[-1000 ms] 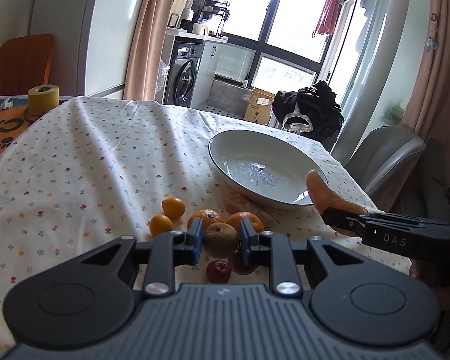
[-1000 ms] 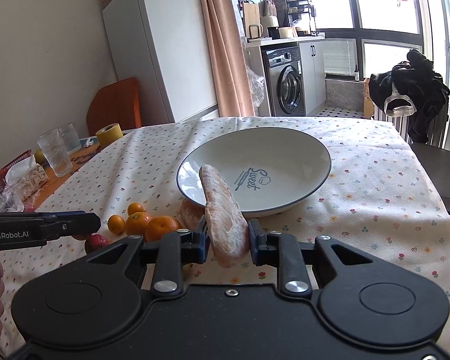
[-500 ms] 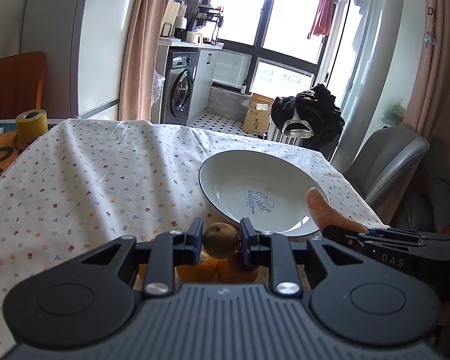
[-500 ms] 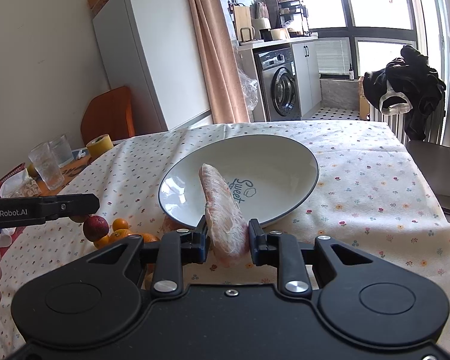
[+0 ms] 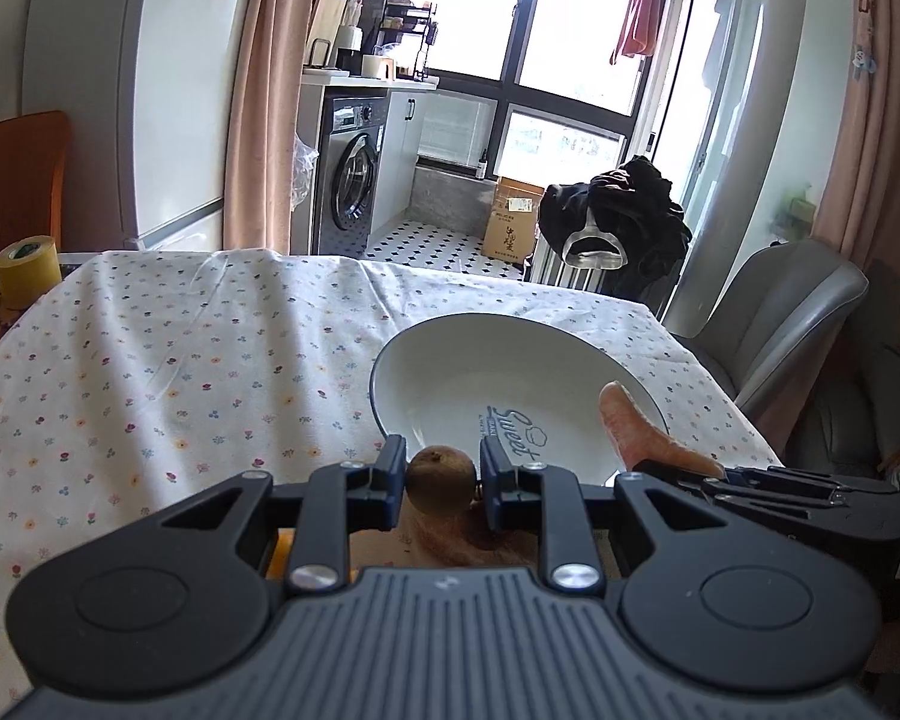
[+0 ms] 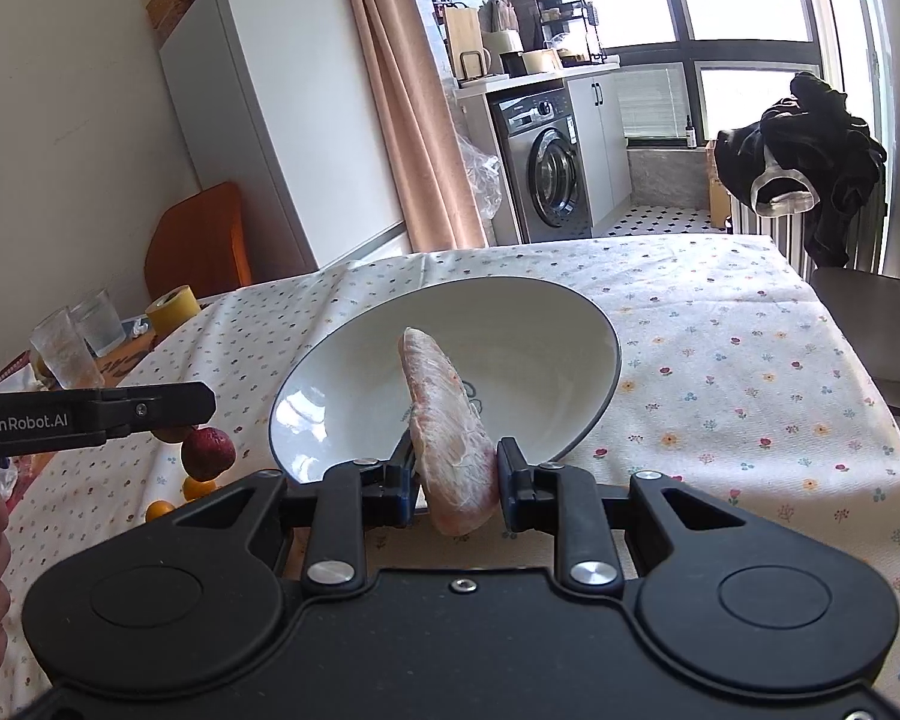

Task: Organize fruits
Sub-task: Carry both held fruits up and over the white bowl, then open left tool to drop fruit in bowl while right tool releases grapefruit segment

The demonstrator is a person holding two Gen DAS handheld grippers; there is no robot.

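Covering the bench (image 5: pixel 150 360): a flowered cloth, seen in both views.
Bowl (image 5: pixel 510 372): white, dark rim, on the cloth; "Sweet" print legible only in the left view.
Right gripper (image 6: pixel 456 471): grasping a peeled pomelo segment (image 6: pixel 447 420) above the bowl's 6 o'clock rim.
Left gripper (image 5: pixel 441 477): clenched on a brown kiwi (image 5: pixel 441 477); the right view alone shows a red fruit (image 6: pixel 208 453) under it.
Small oranges (image 6: pixel 198 489): on the cloth at the bowl's 8 o'clock, right view only.
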